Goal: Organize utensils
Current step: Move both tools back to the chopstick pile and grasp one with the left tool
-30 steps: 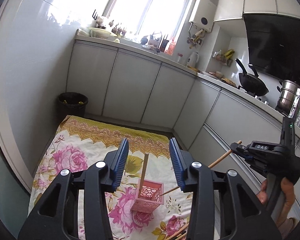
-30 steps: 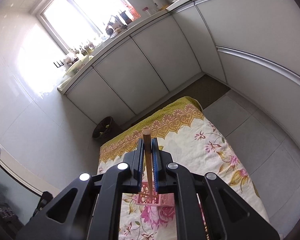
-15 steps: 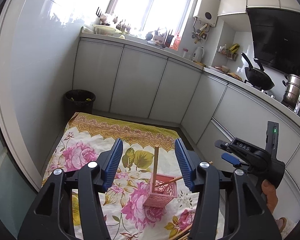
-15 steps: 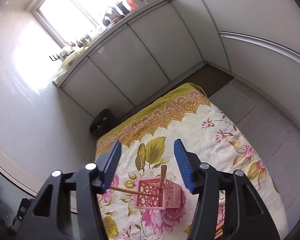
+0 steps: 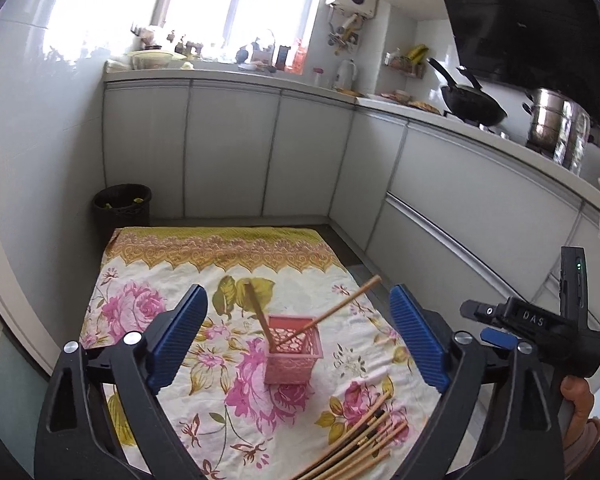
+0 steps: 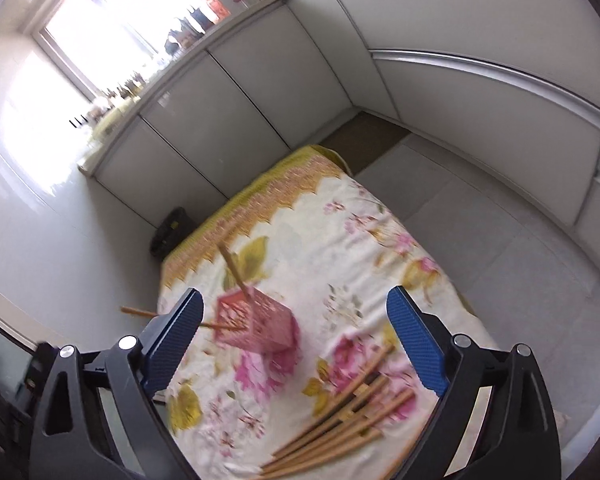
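A pink lattice holder (image 5: 293, 350) stands on the floral cloth (image 5: 172, 280) with two wooden chopsticks (image 5: 260, 316) leaning in it. It also shows in the right wrist view (image 6: 256, 322). A bundle of several chopsticks (image 5: 356, 444) lies on the cloth in front of it, also in the right wrist view (image 6: 340, 420). My left gripper (image 5: 298, 340) is open and empty, above and short of the holder. My right gripper (image 6: 294, 338) is open and empty, above the cloth; its body shows in the left wrist view (image 5: 540, 328).
White kitchen cabinets (image 5: 228, 152) run behind and to the right of the cloth. A black waste bin (image 5: 122, 204) stands at the far left corner. A wok (image 5: 472, 104) and a steel pot (image 5: 556, 132) sit on the counter. Grey floor tiles (image 6: 512, 256) lie right of the cloth.
My right gripper opened and let the chopstick drop into the pink holder, then drew back. My left gripper opened wider and pulled back, so the loose bundle came into view.
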The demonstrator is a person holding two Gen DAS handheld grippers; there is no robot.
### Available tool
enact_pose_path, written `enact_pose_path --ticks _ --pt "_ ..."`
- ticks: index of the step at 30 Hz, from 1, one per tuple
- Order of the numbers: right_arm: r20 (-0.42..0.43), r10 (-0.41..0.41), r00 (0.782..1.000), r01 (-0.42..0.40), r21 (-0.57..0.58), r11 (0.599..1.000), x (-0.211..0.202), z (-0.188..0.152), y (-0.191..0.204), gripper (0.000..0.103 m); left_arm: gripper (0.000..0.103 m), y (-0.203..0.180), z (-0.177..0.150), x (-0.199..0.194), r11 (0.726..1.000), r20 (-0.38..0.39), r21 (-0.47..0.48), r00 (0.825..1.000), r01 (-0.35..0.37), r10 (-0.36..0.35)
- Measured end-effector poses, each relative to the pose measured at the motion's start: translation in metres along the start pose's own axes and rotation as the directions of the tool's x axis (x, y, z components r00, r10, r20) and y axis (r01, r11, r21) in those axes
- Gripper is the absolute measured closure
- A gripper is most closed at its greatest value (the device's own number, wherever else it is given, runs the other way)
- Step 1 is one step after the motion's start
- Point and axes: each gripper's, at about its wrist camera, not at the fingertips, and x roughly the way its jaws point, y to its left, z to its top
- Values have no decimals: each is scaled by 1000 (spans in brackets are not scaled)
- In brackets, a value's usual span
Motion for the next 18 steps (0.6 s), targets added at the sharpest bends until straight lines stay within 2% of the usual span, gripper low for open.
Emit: enact_pose_path --ticks 3,6,13,15,18 --pt "-65 -99 993 98 -22 995 -5 -29 -30 12 7 -23 -14 15 993 -116 90 991 73 -62" --pt "-130 -183 975 179 -38 983 -6 -61 -60 12 7 -43 -31 30 979 -218 149 970 141 -107" --pt "-96 -354 930 342 -123 932 -12 -113 -96 12 7 -80 -68 66 945 -389 234 913 229 -125" --pt "-92 -372 924 359 -131 924 -11 -117 -99 12 7 -95 -78 82 933 -450 245 883 263 -131" --pt "-156 -357 921 341 -119 933 -3 -119 -108 12 7 -120 -96 121 912 -570 266 814 313 -114"
